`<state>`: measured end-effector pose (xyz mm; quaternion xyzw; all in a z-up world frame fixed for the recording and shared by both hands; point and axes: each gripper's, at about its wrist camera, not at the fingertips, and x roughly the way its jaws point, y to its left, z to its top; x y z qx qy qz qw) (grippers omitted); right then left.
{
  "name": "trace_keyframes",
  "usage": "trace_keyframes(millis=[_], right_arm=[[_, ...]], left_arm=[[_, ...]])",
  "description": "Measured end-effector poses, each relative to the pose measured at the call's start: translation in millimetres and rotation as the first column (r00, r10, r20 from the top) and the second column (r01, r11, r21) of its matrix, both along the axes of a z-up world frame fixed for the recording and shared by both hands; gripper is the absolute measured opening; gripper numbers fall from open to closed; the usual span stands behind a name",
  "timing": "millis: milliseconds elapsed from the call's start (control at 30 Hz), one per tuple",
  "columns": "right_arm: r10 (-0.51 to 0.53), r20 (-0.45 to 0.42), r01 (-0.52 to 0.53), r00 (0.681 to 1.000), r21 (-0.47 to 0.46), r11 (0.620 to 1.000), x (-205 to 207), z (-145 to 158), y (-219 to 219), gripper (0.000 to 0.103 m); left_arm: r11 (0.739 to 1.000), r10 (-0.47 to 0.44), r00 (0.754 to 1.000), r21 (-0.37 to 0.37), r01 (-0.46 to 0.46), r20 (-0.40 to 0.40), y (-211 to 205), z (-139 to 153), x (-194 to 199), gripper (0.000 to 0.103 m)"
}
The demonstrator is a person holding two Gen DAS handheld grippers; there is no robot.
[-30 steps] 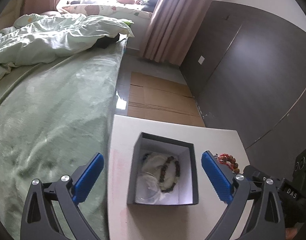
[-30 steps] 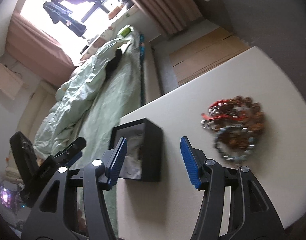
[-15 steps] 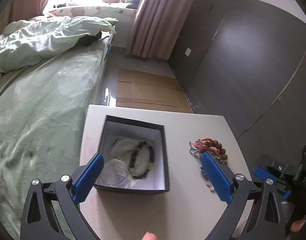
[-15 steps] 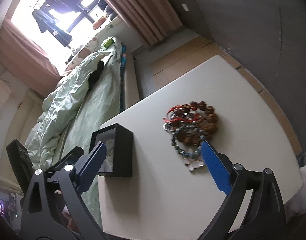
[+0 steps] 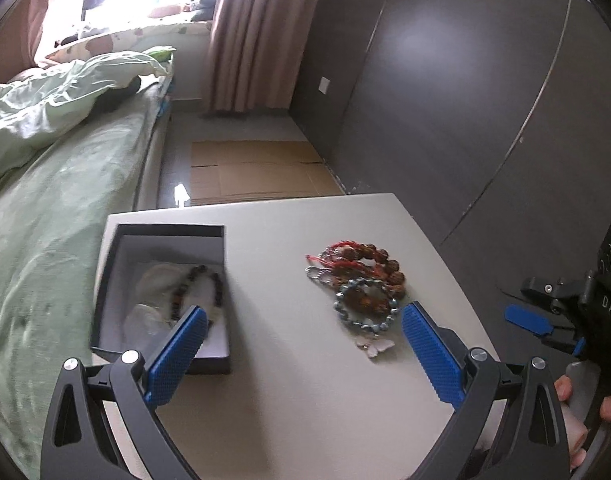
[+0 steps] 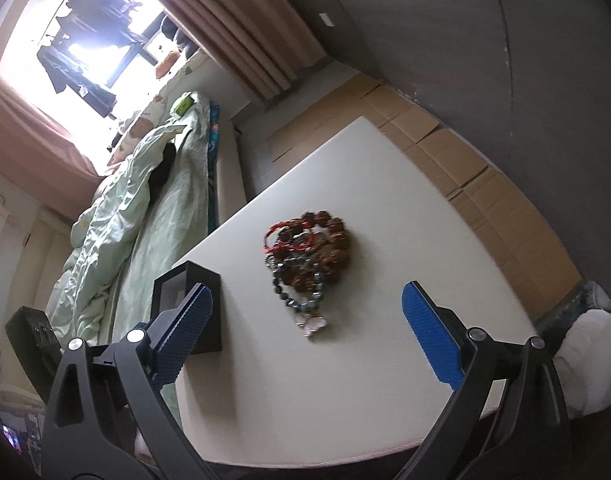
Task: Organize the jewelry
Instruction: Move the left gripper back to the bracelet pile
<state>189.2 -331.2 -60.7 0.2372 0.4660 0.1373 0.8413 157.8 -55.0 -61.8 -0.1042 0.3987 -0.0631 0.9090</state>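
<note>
A black box with a white lining stands at the left of the white table. In it lie a dark bead bracelet and a pale bangle. To its right sits a pile of bracelets: brown beads, red cords, and a blue-grey strand with a pale butterfly charm. My left gripper hangs open above the table between box and pile, holding nothing. My right gripper is wide open and empty over the near end of the pile, with the box by its left finger.
A bed with a green cover runs along the table's left side. Flattened cardboard lies on the floor beyond the table. A dark panelled wall stands to the right. A hand holds the right gripper's handle at the table's right edge.
Both views have swung from the box towards the bracelet pile. The right gripper's jaws have spread from part open to wide. The left gripper has stayed open.
</note>
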Motion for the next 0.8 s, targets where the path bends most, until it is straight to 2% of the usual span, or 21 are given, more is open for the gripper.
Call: trace_keyframes(millis=[200,267,333,367,433,533,700,800], right_arm=[[-0.016,-0.052,0.017,0.999,0.023,1.0,2.2,-10.1,-13.4,0.095],[-0.015,-0.061,0.016,0.998,0.02,1.0,3.8,-12.1,-15.7,0.095],[-0.014,-0.078,0.015,0.997,0.013,1.0,6.3,-15.9,-15.7,0.095],[-0.012,-0.086,0.013,0.996,0.011,1.0,7.6,-18.0,-15.3,0.095],[-0.005,-0.108,0.007,0.994,0.012,1.0,10.7,-22.4,-13.8,0.086],[-0.003,-0.132,0.007,0.991,0.03,1.0,13.8,-26.9,-13.7,0.082],[-0.017,-0.137,0.023,0.99,0.039,0.999,19.4,-26.1,-16.8,0.08],[-0.019,-0.144,0.025,0.989,0.044,0.999,22.2,-28.1,-17.4,0.077]], left_arm=[[0.999,-0.034,0.999,-0.009,0.034,-0.008,-14.8,-8.6,7.6,0.094],[0.999,-0.045,0.999,-0.005,0.045,-0.014,-20.6,-13.4,12.6,0.088],[0.998,-0.064,0.997,-0.014,0.064,-0.035,-25.2,-20.0,18.7,0.074],[0.997,-0.074,0.996,-0.012,0.073,-0.047,-28.0,-24.3,22.2,0.071],[0.996,-0.084,0.993,0.001,0.085,-0.078,-33.8,-36.5,31.5,0.06],[0.995,-0.102,0.988,-0.027,0.1,-0.116,-37.7,-53.2,43.0,0.048],[0.994,-0.107,0.986,-0.041,0.103,-0.13,-40.8,-68.2,58.2,0.041],[0.994,-0.105,0.986,-0.053,0.099,-0.128,-39.5,-74.1,65.2,0.041]])
